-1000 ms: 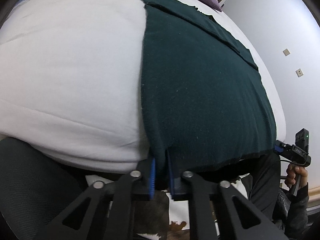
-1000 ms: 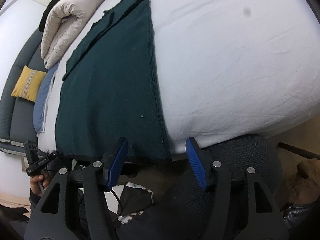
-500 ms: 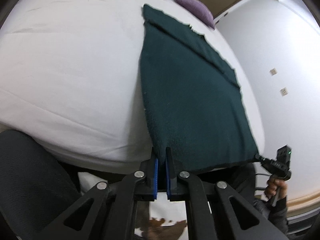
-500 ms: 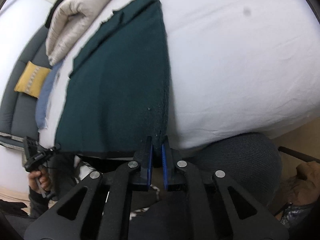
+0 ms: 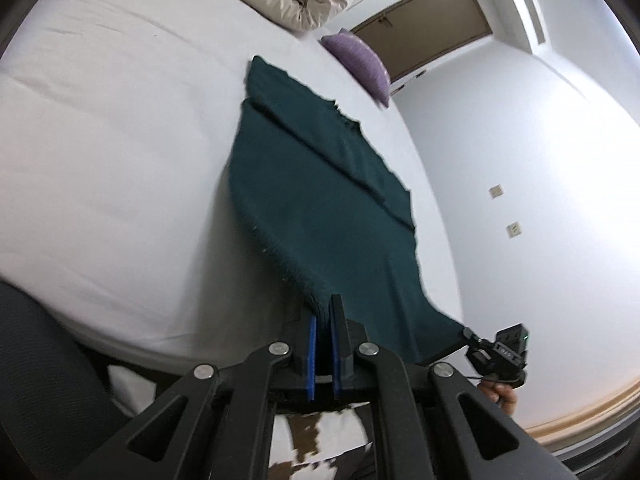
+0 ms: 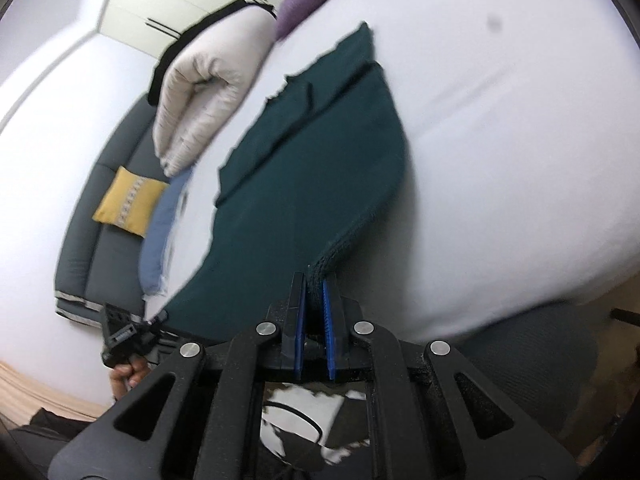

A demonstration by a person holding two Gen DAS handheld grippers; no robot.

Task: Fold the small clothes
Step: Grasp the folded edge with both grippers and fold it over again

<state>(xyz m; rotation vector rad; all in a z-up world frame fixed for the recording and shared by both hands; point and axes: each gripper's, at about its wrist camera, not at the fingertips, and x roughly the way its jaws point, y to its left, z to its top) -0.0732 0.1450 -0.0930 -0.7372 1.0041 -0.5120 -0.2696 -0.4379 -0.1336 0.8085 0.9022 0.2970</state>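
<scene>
The dark green cloth (image 5: 320,208) lies on the white bed (image 5: 112,168) and runs from the upper middle of the frame down to the bottom centre. There its near left corner is pinched in the closed left gripper (image 5: 323,354). In the right wrist view the other near corner is clamped in the right gripper (image 6: 315,344), also at bottom centre. Both held corners are raised off the bed. A beige duvet (image 6: 196,92) lies at the upper left.

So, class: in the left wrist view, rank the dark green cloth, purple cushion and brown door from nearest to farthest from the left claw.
1. Dark green cloth, pinched in the left claw.
2. Purple cushion, far bed edge, right.
3. Brown door, behind it.
</scene>
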